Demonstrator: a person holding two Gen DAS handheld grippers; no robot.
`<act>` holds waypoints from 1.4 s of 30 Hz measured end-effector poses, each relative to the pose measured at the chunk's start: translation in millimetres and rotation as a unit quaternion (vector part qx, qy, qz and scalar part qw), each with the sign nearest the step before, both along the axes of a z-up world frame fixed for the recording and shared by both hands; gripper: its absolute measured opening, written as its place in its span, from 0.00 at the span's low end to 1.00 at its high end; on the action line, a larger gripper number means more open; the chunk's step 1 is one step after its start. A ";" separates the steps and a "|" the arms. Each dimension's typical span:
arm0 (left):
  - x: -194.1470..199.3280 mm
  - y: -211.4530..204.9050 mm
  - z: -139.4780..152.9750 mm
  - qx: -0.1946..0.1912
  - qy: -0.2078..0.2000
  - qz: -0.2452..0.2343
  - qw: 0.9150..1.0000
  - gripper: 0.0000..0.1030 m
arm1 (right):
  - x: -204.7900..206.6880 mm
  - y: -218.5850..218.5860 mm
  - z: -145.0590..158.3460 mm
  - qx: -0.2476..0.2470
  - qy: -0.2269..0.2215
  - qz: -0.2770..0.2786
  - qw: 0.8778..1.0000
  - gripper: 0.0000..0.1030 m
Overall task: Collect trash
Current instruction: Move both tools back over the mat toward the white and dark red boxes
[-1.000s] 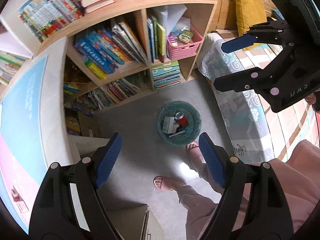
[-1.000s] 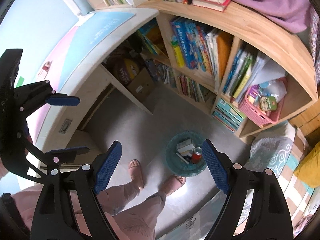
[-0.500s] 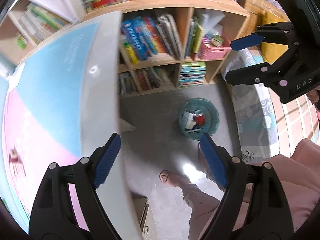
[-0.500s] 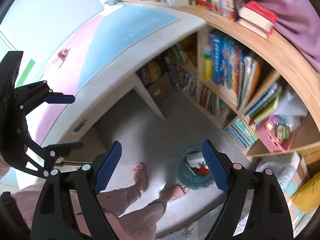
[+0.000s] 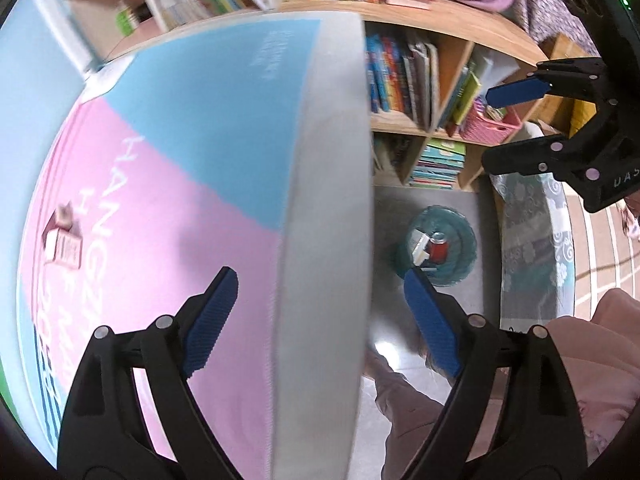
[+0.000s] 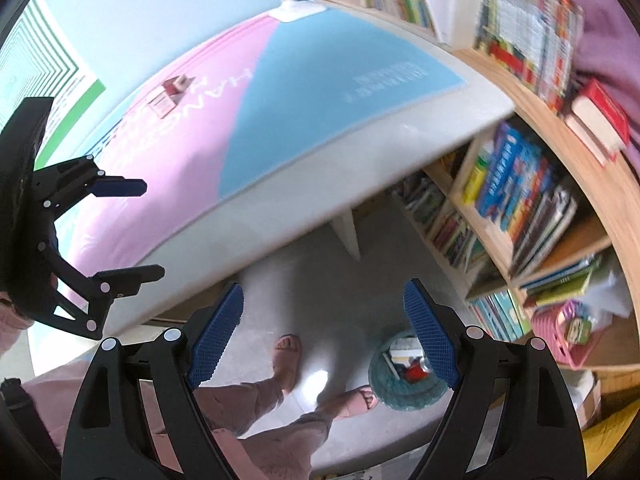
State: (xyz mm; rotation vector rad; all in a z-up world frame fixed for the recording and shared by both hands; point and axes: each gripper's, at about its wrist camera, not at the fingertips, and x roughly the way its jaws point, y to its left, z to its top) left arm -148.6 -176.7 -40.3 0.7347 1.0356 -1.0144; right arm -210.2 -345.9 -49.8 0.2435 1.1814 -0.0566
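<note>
Pink-and-blue matting covers the bench (image 5: pixel 224 128), on which one piece of trash lies: a small pink carton (image 5: pixel 64 246) near the far left edge, well apart from both of my tools. In the right wrist view the same carton (image 6: pixel 170 90) sits on the pink half of the mat, beyond my left hand-held gripper (image 6: pixel 132 232).

My left hand-held gripper (image 5: pixel 316 312) hangs over the bench edge with its jaws spread wide and nothing between them. My right hand-held gripper (image 6: pixel 324 332) is likewise spread wide and empty, held above the floor beside the bench.

The teal trash basket (image 5: pixel 460 264) stands on the floor in front of the bookshelf (image 5: pixel 440 92); it already contains a red can (image 5: pixel 438 248) and some pale cartons.

Handling, as I judge it: the small pink carton looks like thin card, probably empty, so light, easily crushed and apt to slide on the smooth mat. Its image is blurred, and I cannot tell whether it is one box or two lying together. I would close on its two broad flat faces, across the narrow dimension near the middle, with gentle pressure so the walls do not buckle.
</note>
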 end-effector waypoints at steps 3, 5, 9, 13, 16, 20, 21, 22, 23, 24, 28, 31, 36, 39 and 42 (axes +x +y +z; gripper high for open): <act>10.3 15.7 0.7 -0.003 0.000 0.015 1.000 0.81 | 12.6 10.4 1.7 -0.001 -0.003 0.008 1.000 0.80; 15.4 23.6 0.5 -0.003 -0.001 0.022 1.000 0.81 | 19.9 17.8 1.9 0.000 -0.003 0.012 1.000 0.80; 26.2 41.2 -0.8 -0.008 0.002 0.037 0.999 0.81 | 35.5 35.4 3.0 -0.002 -0.004 0.024 1.000 0.80; 40.5 62.3 -4.0 -0.009 0.003 0.059 0.998 0.81 | 53.5 51.6 2.2 0.004 -0.002 0.036 0.999 0.80; 52.3 79.7 -5.2 -0.009 0.001 0.077 0.997 0.81 | 71.2 68.1 0.0 0.001 -0.001 0.054 0.999 0.80; 68.0 101.8 -9.0 -0.006 0.004 0.112 0.994 0.81 | 97.0 88.6 -2.3 0.003 0.002 0.083 0.997 0.80; 70.0 105.2 -9.5 -0.006 0.006 0.118 0.993 0.81 | 103.4 93.9 -2.0 0.004 0.002 0.093 0.996 0.80; 73.2 108.3 -10.4 -0.006 0.009 0.127 0.992 0.81 | 109.6 99.1 -1.8 0.004 0.001 0.103 0.995 0.80; 76.5 112.3 -12.1 -0.005 0.011 0.137 0.991 0.81 | 115.2 103.7 -1.7 0.003 0.001 0.114 0.993 0.80; 79.5 115.5 -13.7 -0.004 0.011 0.145 0.989 0.81 | 120.0 107.0 -2.0 0.002 0.001 0.122 0.992 0.80; 90.9 124.9 -17.5 -0.005 0.018 0.183 0.983 0.81 | 143.7 116.3 -5.1 0.004 0.005 0.158 0.987 0.80; 103.8 129.2 -20.4 -0.004 0.020 0.215 0.976 0.81 | 163.8 118.1 -10.0 0.006 0.008 0.185 0.983 0.80; 131.1 129.4 -24.4 -0.003 0.025 0.290 0.957 0.82 | 211.6 116.8 -17.8 0.012 0.011 0.241 0.970 0.80; 149.2 126.3 -24.3 -0.007 0.032 0.333 0.942 0.82 | 242.7 113.0 -17.3 0.018 0.010 0.279 0.960 0.80; 165.6 121.1 -26.3 -0.001 0.031 0.367 0.930 0.82 | 274.0 107.4 -19.0 0.018 0.015 0.317 0.948 0.80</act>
